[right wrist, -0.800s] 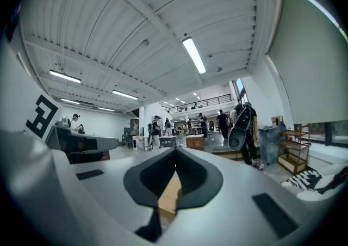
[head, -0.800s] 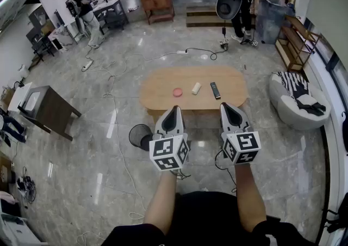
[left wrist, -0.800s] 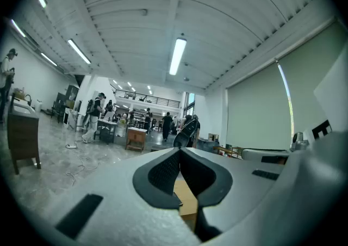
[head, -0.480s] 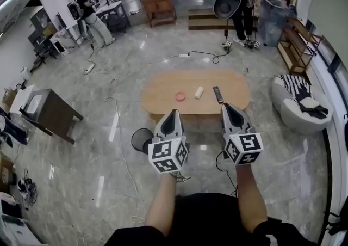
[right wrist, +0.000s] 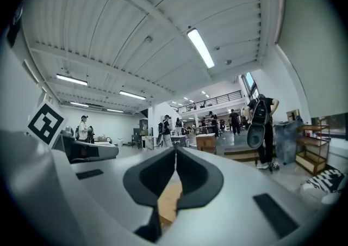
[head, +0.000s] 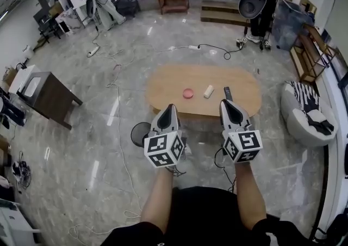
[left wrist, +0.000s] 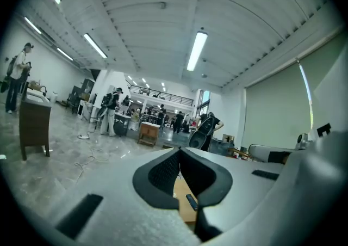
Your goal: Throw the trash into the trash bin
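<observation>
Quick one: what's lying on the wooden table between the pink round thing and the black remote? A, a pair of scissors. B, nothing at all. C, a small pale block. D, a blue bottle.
C: in the head view a small pale block lies on the wooden table, between the pink round thing and the black remote.

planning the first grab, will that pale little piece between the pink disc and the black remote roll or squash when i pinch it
Likely light: the pale piece is small beside the remote. Its oblong, rounded outline suggests it may roll on the smooth table if nudged sideways. Too small here to tell whether it would squash.
</observation>
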